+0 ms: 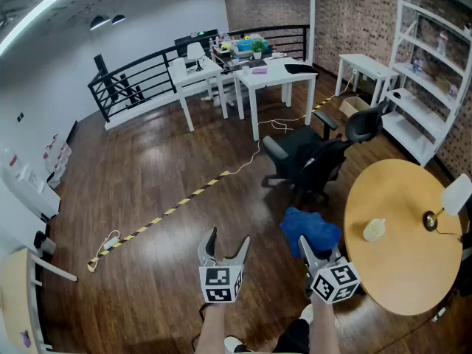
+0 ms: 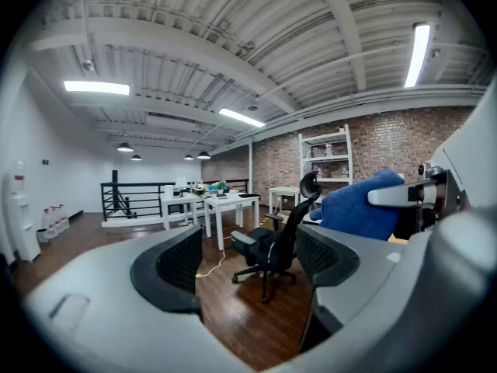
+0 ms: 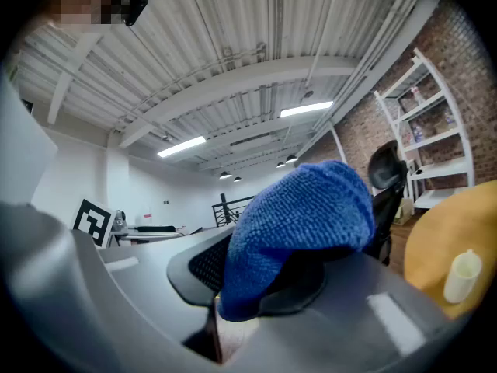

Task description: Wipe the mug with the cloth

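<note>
A pale mug [image 1: 375, 229] stands on the round yellow table [image 1: 405, 271] to my right; the right gripper view has it at the far right [image 3: 463, 274]. A blue cloth [image 1: 310, 231] is bunched in my right gripper [image 1: 313, 253], whose jaws are shut on it [image 3: 303, 216]. That gripper is short of the table's left edge, apart from the mug. My left gripper [image 1: 227, 243] hangs over the wooden floor with its jaws open and nothing between them [image 2: 248, 259]. From the left gripper view the cloth [image 2: 361, 204] shows to the right.
A black office chair [image 1: 310, 157] stands just ahead, between me and the white desks [image 1: 273, 76]. A small lamp [image 1: 451, 201] sits on the table's right side. White shelving [image 1: 431, 65] lines the brick wall. Yellow-black tape [image 1: 177, 209] crosses the floor.
</note>
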Motion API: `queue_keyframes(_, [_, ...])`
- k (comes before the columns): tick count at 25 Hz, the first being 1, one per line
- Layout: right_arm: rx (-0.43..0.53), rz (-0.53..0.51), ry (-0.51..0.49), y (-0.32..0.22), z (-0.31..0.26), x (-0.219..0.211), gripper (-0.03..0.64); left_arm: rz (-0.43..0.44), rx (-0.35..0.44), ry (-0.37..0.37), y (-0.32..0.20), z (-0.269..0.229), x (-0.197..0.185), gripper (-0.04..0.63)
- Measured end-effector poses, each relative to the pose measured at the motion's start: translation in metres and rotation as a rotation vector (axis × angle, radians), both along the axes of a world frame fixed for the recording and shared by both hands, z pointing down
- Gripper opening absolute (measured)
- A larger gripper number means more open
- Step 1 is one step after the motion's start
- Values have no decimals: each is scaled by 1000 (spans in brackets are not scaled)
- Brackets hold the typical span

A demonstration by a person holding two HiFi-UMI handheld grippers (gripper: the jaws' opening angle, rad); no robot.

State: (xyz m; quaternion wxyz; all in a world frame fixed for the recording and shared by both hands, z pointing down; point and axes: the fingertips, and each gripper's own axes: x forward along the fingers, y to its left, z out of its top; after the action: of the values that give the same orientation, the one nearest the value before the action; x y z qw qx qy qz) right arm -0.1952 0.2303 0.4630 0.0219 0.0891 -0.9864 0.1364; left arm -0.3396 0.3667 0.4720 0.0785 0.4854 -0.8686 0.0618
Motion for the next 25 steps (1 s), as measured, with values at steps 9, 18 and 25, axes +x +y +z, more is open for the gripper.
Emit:
queue_keyframes(9, [50,156,-57,-193,-41,109,80,222,19,-20,-225,-30,99,359])
queue_keyframes(18, [54,301,-64,-320,-52,221,80,355,7,-15,-352,-33,183,359])
queue_keyframes(25, [29,356,-61,-351,-28,264,80,414,-39,11,-394,-13,199,357])
